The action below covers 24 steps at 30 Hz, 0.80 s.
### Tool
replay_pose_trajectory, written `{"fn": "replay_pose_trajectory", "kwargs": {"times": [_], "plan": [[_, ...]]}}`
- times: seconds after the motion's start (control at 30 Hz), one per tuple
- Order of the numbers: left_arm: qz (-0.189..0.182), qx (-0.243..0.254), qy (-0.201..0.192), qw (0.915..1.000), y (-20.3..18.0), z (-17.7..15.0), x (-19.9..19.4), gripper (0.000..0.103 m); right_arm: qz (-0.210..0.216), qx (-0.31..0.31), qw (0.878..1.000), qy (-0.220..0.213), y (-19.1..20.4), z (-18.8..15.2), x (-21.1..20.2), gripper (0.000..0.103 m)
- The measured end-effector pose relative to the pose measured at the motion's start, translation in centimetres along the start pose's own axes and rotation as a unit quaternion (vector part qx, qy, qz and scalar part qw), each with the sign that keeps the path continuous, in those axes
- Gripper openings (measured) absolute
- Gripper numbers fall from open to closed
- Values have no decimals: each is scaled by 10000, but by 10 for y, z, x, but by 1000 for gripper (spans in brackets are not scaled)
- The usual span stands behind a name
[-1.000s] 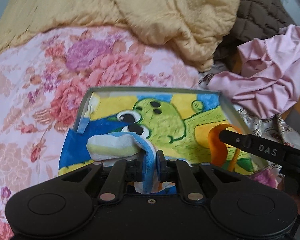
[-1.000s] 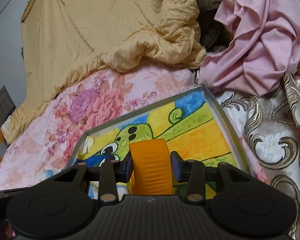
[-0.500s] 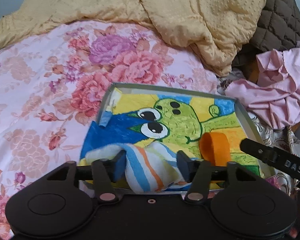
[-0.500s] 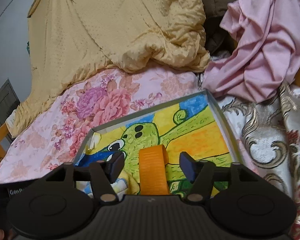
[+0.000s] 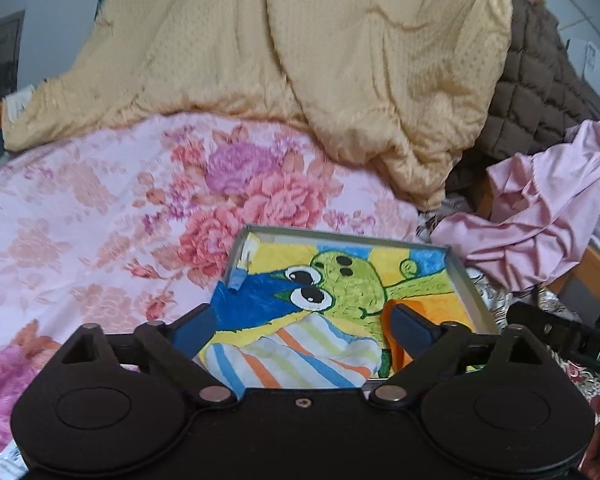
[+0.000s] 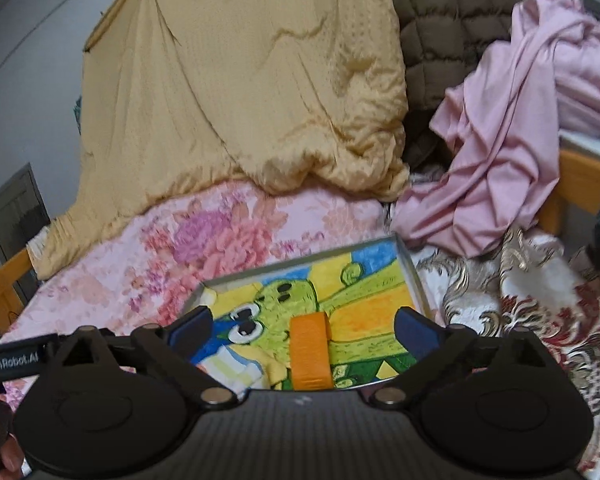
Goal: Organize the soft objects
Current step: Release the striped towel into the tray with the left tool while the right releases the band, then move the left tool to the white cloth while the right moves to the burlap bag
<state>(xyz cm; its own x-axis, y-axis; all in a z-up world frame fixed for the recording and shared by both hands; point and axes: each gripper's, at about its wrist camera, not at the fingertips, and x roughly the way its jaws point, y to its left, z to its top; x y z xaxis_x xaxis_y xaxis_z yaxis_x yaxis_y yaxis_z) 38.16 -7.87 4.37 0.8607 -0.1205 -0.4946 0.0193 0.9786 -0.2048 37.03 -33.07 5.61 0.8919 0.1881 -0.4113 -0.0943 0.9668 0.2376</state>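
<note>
In the tray (image 5: 466, 280) on the bed (image 5: 80, 216) lie a striped cloth (image 5: 292, 360) and an orange roll (image 6: 310, 352). Left gripper (image 5: 304, 330) and right gripper (image 6: 302, 332) hover at its near edge, jaws opening, gripping nothing.

In your right wrist view, white lettering reading "GenRobot.AI" runs along the black body of the left gripper (image 6: 10, 362) at the left edge. In your left wrist view, the right gripper (image 5: 572, 340) shows only the partial letters "DA".

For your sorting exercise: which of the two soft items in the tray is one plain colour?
The orange piece, lying right of the striped cloth, which carries several colours.
</note>
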Motion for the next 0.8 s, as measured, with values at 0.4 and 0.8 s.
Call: {"fn": "replay_pose_trajectory", "kwargs": {"times": [0.4, 0.8], "plan": [[-153, 271, -600, 9977, -4, -18, -86, 102, -113, -278, 9985, -457, 28, -17, -83, 103], [-324, 469, -828, 9949, -5, -60, -152, 102, -330, -597, 9962, -540, 48, -52, -147, 103]]}}
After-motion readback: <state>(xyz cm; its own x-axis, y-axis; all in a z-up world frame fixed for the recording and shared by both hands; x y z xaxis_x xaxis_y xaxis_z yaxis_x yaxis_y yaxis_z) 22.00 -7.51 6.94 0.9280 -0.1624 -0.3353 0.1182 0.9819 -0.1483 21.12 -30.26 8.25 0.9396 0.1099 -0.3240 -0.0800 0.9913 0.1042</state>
